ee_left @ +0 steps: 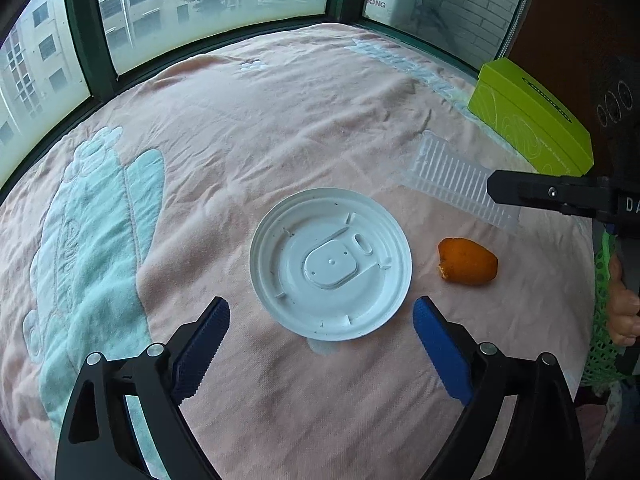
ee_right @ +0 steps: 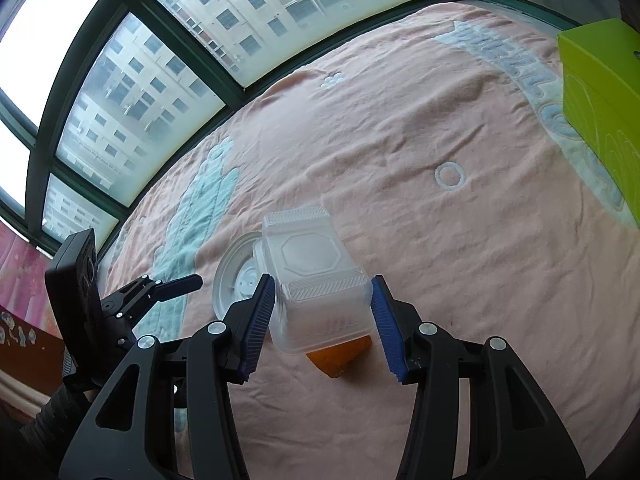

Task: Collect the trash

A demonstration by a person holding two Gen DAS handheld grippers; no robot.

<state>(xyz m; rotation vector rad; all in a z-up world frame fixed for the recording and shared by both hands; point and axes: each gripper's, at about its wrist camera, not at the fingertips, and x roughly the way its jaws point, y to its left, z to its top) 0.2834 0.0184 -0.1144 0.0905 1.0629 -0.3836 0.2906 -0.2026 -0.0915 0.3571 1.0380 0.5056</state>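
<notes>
The right gripper (ee_right: pixel 322 312) pinches one clear plastic box (ee_right: pixel 316 280) above one orange peel (ee_right: pixel 340 356). The left gripper (ee_left: pixel 321 320) is spread, with one white lid (ee_left: pixel 330 264) just ahead. The blanket (ee_left: pixel 280 120) beyond lies open up to the window frame (ee_left: pixel 86 36); one green box (ee_left: pixel 528 116) stands far right.

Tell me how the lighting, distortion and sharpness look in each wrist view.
Left wrist view: soft, even daylight, only faint shadows under the white lid and orange peel; the window frame bows with fisheye curve, corners go dark. Right wrist view: upper-left panes blow out white; the clear plastic container between the right claw pads looks hazy; the blanket stays sharp.
</notes>
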